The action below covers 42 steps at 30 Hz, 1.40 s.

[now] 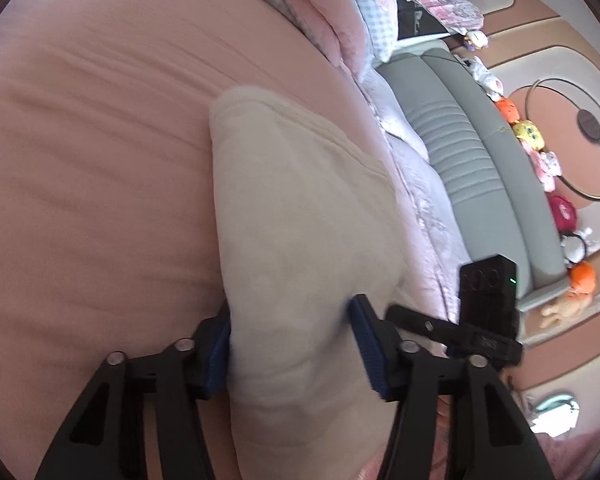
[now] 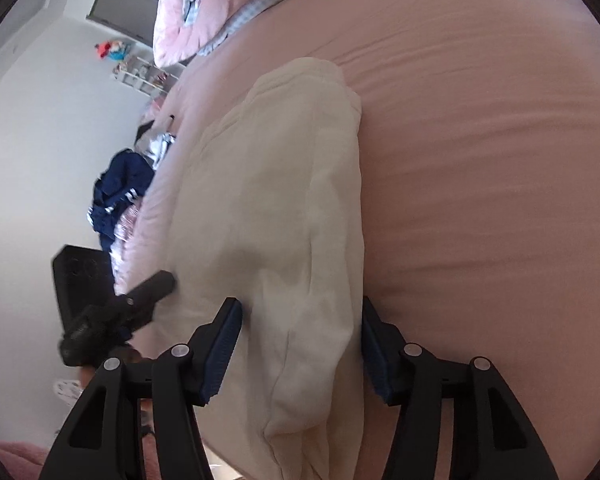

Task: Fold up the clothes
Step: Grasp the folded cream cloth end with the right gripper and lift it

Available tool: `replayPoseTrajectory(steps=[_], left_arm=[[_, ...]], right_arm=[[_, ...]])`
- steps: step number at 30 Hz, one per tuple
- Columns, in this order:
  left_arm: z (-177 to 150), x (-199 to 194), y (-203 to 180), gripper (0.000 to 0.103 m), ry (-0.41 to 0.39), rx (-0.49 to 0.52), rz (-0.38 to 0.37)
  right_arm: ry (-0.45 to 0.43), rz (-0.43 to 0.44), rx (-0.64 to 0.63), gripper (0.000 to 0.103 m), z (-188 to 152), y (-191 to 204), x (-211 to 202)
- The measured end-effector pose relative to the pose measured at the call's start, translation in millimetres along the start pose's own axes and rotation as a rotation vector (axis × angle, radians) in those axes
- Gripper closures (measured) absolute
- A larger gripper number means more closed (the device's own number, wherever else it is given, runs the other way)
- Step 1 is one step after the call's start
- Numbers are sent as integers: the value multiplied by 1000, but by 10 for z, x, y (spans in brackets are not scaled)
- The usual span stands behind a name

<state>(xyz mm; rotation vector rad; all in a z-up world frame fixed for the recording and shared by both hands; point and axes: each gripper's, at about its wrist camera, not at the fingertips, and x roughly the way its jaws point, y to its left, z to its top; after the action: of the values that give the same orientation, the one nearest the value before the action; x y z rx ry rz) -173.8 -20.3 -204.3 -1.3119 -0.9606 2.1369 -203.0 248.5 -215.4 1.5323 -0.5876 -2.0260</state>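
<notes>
1. one cream garment (image 1: 300, 216), soft and thick like fleece or sweatshirt knit, folded into a long narrow bundle with a ribbed hem band at the far end. it lies on a pink bed sheet (image 1: 92, 152) that's smooth with shallow ripples.
2. left gripper (image 1: 290, 348): black plastic arms, silver rivets, ribbed blue pads. jaws about halfway apart with the near end of the garment filling the gap between them. the left pad touches the fabric edge, the right pad sits right against the other side. looks like a loose hold on a fat fold, can't say how hard it's squeezing.
3. right gripper (image 2: 298, 350): same build, jaws also around halfway, straddling the bundle's folded edge. both pads sit at the cloth, though the right one is partly hidden behind it.
4. only the left wrist view shows the grey padded headboard (image 1: 460, 148), a row of plush toys (image 1: 528, 132) on top of it, and the lacy lilac quilt edge (image 1: 416, 184).
5. only the right wrist view shows a white wall, a navy garment with white stripes (image 2: 120, 200) heaped off the bed's side, and a small shelf unit (image 2: 140, 72).
6. both views catch the pink quilt with blue gingham trim (image 2: 188, 12) bunched at the far end, and each sees the other gripper's black body poking in.
7. count: two grippers, one cream garment.
</notes>
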Motion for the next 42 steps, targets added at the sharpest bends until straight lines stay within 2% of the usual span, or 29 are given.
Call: replayPoseTrajectory(steps=[3, 5, 7, 9, 11, 13, 16, 18, 21, 25, 28, 33, 38, 42], left_arm=[[-9, -4, 89, 54, 54, -12, -50], [-19, 13, 57, 54, 41, 7, -24], [-35, 3, -26, 55, 28, 27, 20], [-47, -20, -122, 65, 15, 35, 66], [-70, -73, -252, 73, -7, 66, 103], [-113, -128, -395, 74, -30, 101, 132], [-221, -186, -595, 76, -44, 132, 162], [-307, -211, -725, 76, -42, 137, 154], [-383, -127, -888, 77, -34, 135, 128], [-325, 231, -1144, 77, 25, 178, 111], [-177, 534, -1427, 77, 52, 214, 73], [308, 1062, -1974, 77, 57, 263, -2], [887, 1743, -2517, 77, 40, 308, -37], [1227, 2292, -2635, 77, 17, 283, -53]], right_arm=[[-26, 28, 51, 47, 7, -49, 28], [-44, 49, 88, 45, 13, -84, 46], [-64, 9, 80, 43, -2, 5, 76], [-69, -78, 31, 52, 3, 146, 68], [-79, -99, 9, 66, 4, 225, -3], [-94, -96, -6, 71, 8, 301, -88], [-113, -112, -54, 72, -16, 478, -255], [-127, -135, -79, 72, -43, 558, -405], [-132, -145, -77, 72, -156, 444, -680], [-161, -170, -19, 71, -230, 148, -988], [-194, -186, 14, 71, -156, -100, -1254], [-272, -205, 30, 72, 324, -448, -1810], [-340, -245, 52, 71, 1101, -878, -2227], [-371, -253, 77, 71, 1735, -1306, -2336]])
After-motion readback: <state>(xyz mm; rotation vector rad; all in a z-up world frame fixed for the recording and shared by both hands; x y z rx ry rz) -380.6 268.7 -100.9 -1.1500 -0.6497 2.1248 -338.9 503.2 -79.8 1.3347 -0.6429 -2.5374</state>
